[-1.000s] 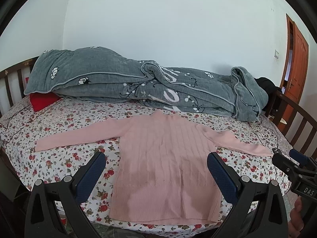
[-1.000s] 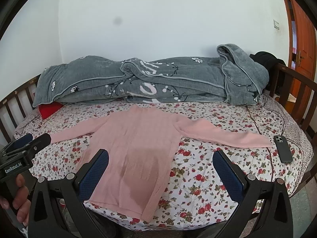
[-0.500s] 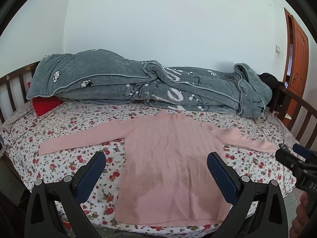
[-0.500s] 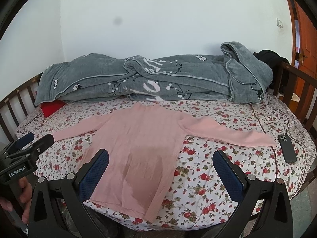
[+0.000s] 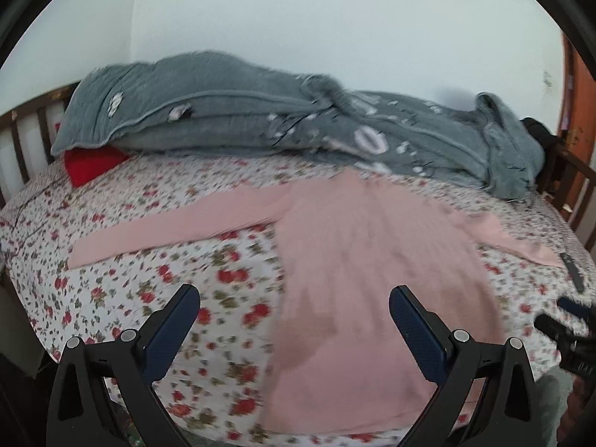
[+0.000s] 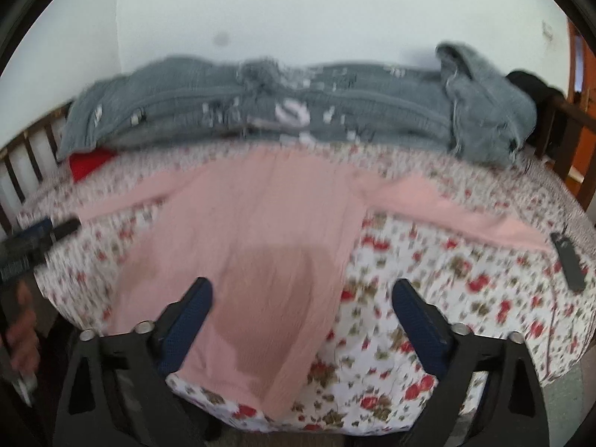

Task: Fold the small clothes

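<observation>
**Tongs drop toward the hem, fold not yet begun**

Left tongs (image 5: 294,300) spread wide, empty, over the pink sweater's (image 5: 372,260) left edge; it lies flat on the floral bed (image 5: 149,279), sleeves outstretched, a darker patch low down.

Right tongs (image 6: 301,294) have just been closing, nothing between them. Next: pinch the near hem.

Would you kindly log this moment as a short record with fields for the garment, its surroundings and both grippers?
garment: pink sweater, spread flat, both sleeves out, a darker patch on its lower body
surface: floral bedsheet
behind garment: grey blanket along the wall, red cushion under its end
beside sleeve end: dark phone
left gripper: open, holding nothing
right gripper: open, jaws have just been closing slightly, nothing gripped
fold: not started
</observation>
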